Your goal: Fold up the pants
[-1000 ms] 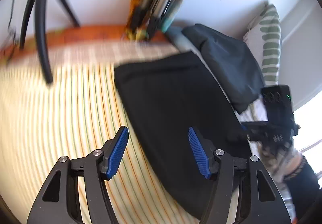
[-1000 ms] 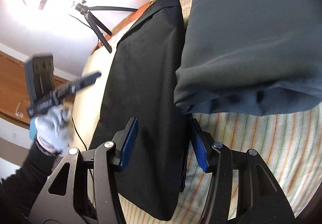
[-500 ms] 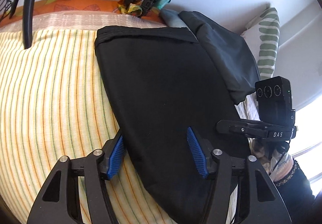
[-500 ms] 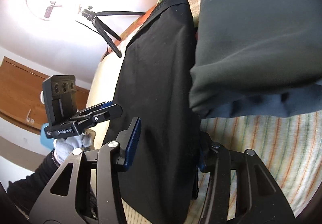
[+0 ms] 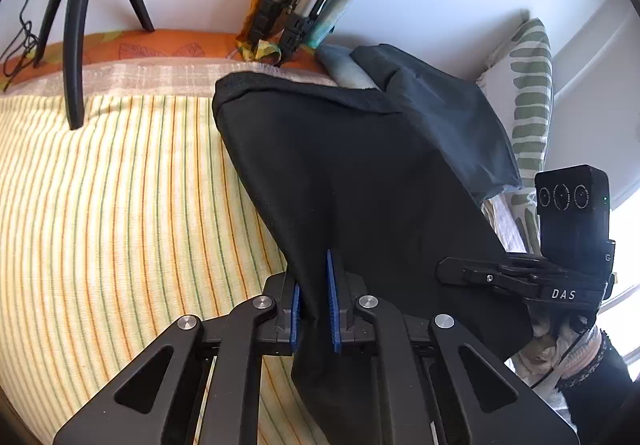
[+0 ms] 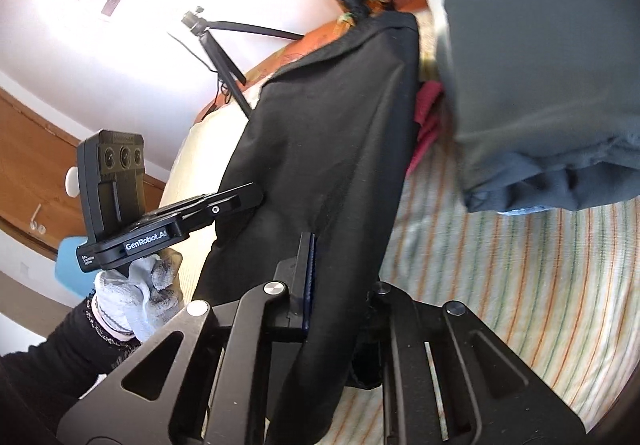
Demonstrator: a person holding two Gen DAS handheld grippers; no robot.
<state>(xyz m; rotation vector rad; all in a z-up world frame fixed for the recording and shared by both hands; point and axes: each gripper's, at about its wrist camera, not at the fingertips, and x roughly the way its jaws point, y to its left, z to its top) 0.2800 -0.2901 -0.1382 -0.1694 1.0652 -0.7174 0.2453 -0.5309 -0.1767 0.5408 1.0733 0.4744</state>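
— So, what differs from half a second back?

— Both tools have gone from spread to pinched. The left tool (image 5: 314, 305) had its blue pads wide around the near edge of the black fabric pants (image 5: 360, 185); now those pads are pressed close with a fold of that cloth between them. The right tool (image 6: 340, 285) has done likewise: its one visible blue pad lies flat against the pants (image 6: 328, 149), the other side hidden under the cloth.

— And where do the pants lie?

— On the yellow striped bedsheet (image 5: 120, 205), stretching away from the tools toward the orange leaf-print band (image 5: 160, 49) at the bed's far edge. Near the tools the cloth has risen off the sheet into a ridge. Just beside the pants, on the side away from the left tool, sits a dark grey folded cloth pile (image 6: 540, 65), with a bit of dark red fabric (image 6: 426, 117) between the two.

— How are the hands set?

— From the left wrist view, the right tool (image 5: 472, 273) reaches over the pants' edge. From the right wrist view, a grey-white gloved left hand (image 6: 140, 301) grips the left tool's handle beside the pants, its tool tip (image 6: 244, 197) against the cloth.
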